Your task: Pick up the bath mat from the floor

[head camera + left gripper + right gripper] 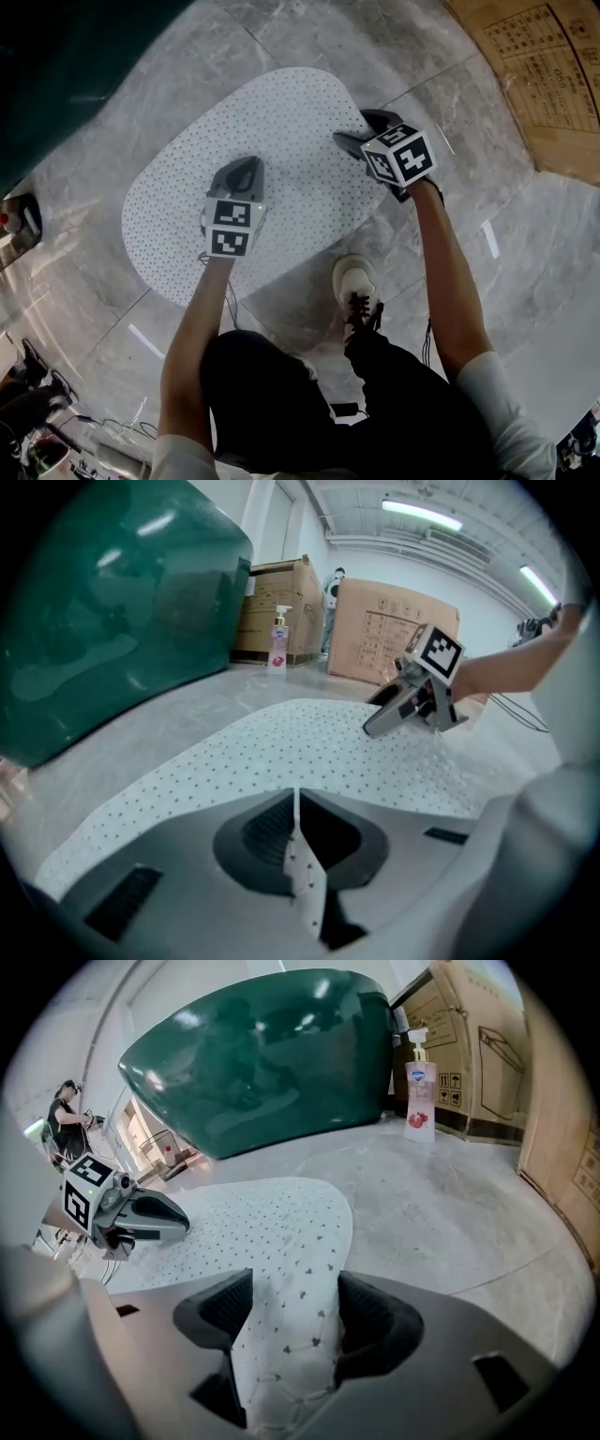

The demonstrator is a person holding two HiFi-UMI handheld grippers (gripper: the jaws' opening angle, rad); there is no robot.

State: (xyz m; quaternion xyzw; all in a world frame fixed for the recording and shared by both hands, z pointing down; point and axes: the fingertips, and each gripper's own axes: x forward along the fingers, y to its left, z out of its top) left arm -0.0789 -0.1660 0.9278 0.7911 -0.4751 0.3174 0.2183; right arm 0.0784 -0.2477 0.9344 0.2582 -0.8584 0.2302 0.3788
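left gripper [296, 803], low in its own view, is shown with jaws pressed together on a thin raised edge of the white dotted bath mat [281, 742]. the right gripper [286, 1321] is clamped on a thicker fold of it. two spots well apart are held, probably so the mat can be lifted evenly. the rest is spread flat on the grey floor [412, 47], mid-frame in the head view.

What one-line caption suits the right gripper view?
Right claw clamped on the edge of the white bath mat, left claw beyond.
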